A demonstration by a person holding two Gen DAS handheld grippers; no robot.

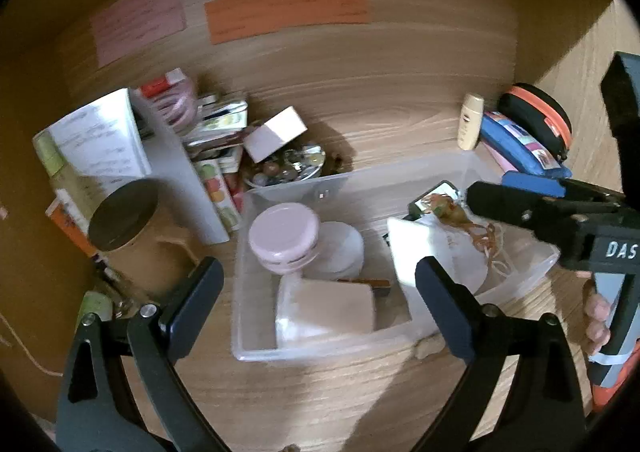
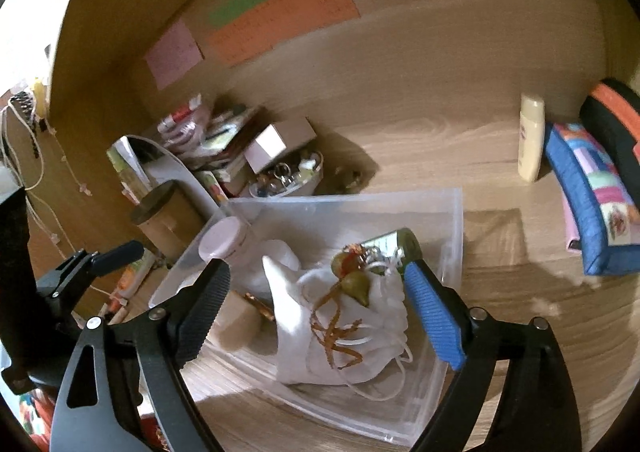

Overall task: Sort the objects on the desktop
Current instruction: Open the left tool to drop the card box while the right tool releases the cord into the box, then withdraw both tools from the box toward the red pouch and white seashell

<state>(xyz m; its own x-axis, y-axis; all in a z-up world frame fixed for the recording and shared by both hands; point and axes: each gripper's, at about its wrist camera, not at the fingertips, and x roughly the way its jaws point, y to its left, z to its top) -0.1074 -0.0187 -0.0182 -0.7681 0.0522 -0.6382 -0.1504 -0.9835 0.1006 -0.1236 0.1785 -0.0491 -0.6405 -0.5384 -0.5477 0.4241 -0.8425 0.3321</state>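
Already the clear bin (image 1: 280,348) on the worktop (image 2: 440,140) holds a pink jar (image 1: 284,236), a white pouch (image 2: 344,332) and more, both claws (image 1: 320,292) (image 2: 316,316) gaping empty above it, while a cream bottle (image 2: 531,138) at two o'clock and clutter (image 1: 224,132) at ten o'clock look unsorted.

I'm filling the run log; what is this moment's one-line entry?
stage: items dropped in clear bin | left claw: open, empty | right claw: open above white pouch | pink jar: in bin

Both wrist views over clear bin (image 1: 256,336)
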